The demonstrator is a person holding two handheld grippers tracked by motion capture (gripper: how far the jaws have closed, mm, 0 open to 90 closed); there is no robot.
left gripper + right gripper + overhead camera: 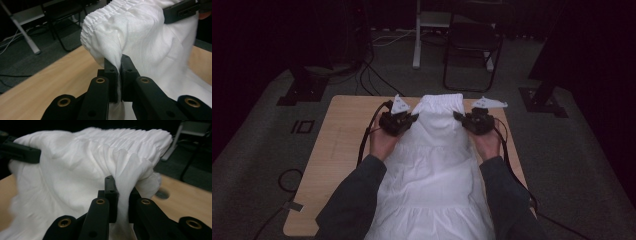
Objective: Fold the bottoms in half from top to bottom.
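Observation:
A white tiered skirt [437, 165] lies lengthwise on the wooden table [342, 145], its gathered elastic waistband [441, 100] at the far end and lifted off the top. My left gripper [408, 120] is shut on the skirt's left edge just below the waistband; in the left gripper view the cloth [140, 40] is pinched between the black pads [111, 72]. My right gripper [460, 118] is shut on the right edge, where the fabric [100, 170] bunches between its jaws. The opposite gripper's jaw [180, 11] shows at the top right of the left gripper view.
A dark folding chair [472, 50] and a white stand leg [417, 45] sit on the grey carpet beyond the table. Cables [372, 75] trail over the floor at the left. A round hole [162, 193] marks the table near the right gripper.

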